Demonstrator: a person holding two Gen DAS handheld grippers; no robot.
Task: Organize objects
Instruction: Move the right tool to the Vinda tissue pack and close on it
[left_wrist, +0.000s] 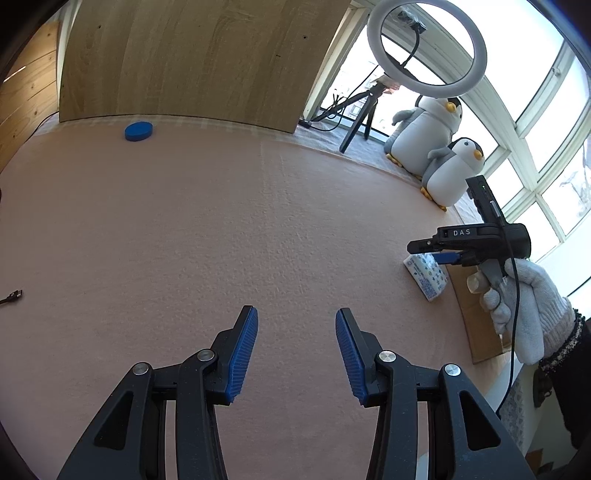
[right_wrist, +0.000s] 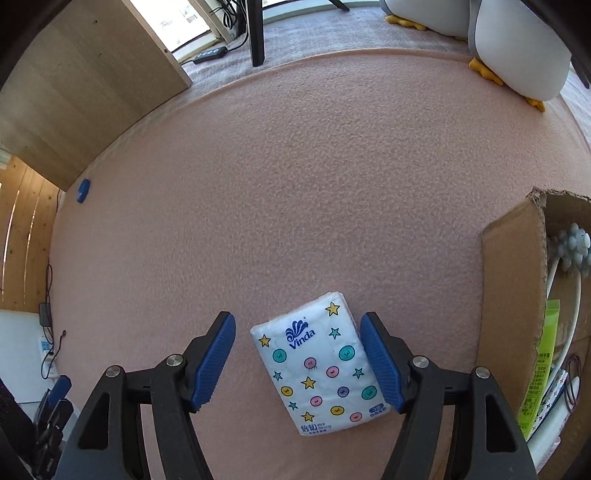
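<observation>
The left gripper (left_wrist: 297, 354) is held wide open and empty, well left of the tissue pack (right_wrist: 321, 363). The pack lies flat on the pink mat (right_wrist: 295, 184), left of the cardboard box (right_wrist: 513, 295), between the open fingers of the right gripper (right_wrist: 297, 360). It is judged light, soft and slippery-wrapped; its long sides should be pinched. The box's contents are cut off.

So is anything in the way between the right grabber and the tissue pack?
Nothing visible. The Vinda tissue pack lies flat on the pink mat, already between the open fingers of the right gripper. The cardboard box stands beside it, to the right.
</observation>
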